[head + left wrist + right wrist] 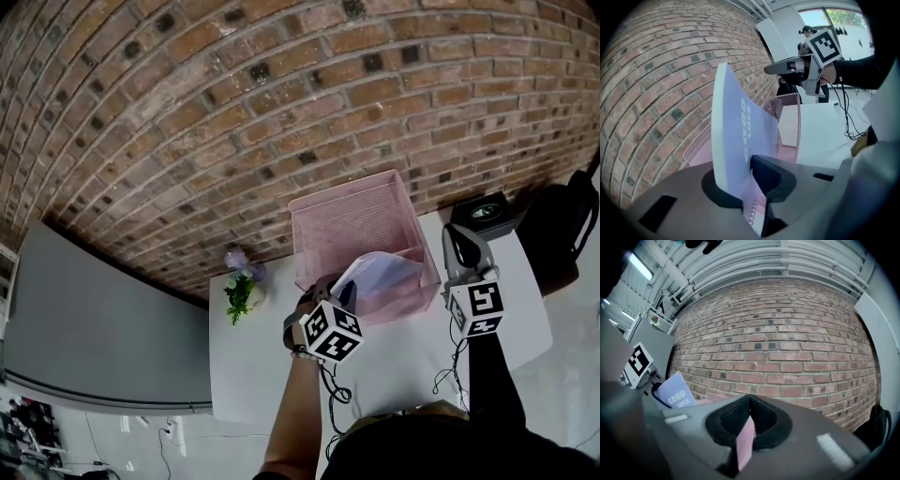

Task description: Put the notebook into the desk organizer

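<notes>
The pink wire-mesh desk organizer (352,220) stood at the back of the white table (262,375), its rear wall close against the red brick wall (281,94), with its top open. The lavender spiral-bound notebook (380,277) stood tilted over the organizer's front edge, lower part inside the basket and upper corner above the rim. The left hand-held gripper (745,187) had its jaws on either side of the notebook's spiral edge, the dark pad against the cover. The right hand-held gripper (747,420) was clamped on the desk organizer's right mesh wall, pointing level at the bricks.

Bare table lay in front of the organizer and to its left, up to a small green plant (240,298) near the left edge. Behind the right hand-held gripper sat a black box (483,214), and past the table's right edge a black bag-like thing (562,230). Black cables (333,389) trailed over the near table.
</notes>
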`<state>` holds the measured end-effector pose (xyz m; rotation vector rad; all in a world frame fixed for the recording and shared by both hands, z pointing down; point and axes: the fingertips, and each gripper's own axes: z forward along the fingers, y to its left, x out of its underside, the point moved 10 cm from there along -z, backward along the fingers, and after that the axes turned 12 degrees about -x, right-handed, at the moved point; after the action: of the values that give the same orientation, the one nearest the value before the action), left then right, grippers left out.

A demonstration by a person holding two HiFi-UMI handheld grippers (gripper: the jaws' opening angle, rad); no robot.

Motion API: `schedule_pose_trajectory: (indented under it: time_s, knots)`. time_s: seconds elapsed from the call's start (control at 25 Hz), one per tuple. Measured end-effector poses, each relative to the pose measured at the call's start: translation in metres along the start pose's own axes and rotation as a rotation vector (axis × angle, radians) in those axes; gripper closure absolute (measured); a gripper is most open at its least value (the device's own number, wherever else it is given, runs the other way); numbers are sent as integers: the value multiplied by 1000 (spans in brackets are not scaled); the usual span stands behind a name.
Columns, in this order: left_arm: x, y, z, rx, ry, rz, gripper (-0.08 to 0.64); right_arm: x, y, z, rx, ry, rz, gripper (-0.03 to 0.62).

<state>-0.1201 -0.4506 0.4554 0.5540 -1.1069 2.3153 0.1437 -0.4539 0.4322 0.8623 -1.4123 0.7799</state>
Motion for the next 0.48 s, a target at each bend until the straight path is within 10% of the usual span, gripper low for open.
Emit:
schedule_pose_trajectory:
  time_s: [0.24,0.48]
  knots:
    - [6,-8,5,-21,137,220,492,0,-3,5,-10,-8,7,591]
    - [10,-19,13,16,161,203,488,3,-5,4,-16,-10,12,591]
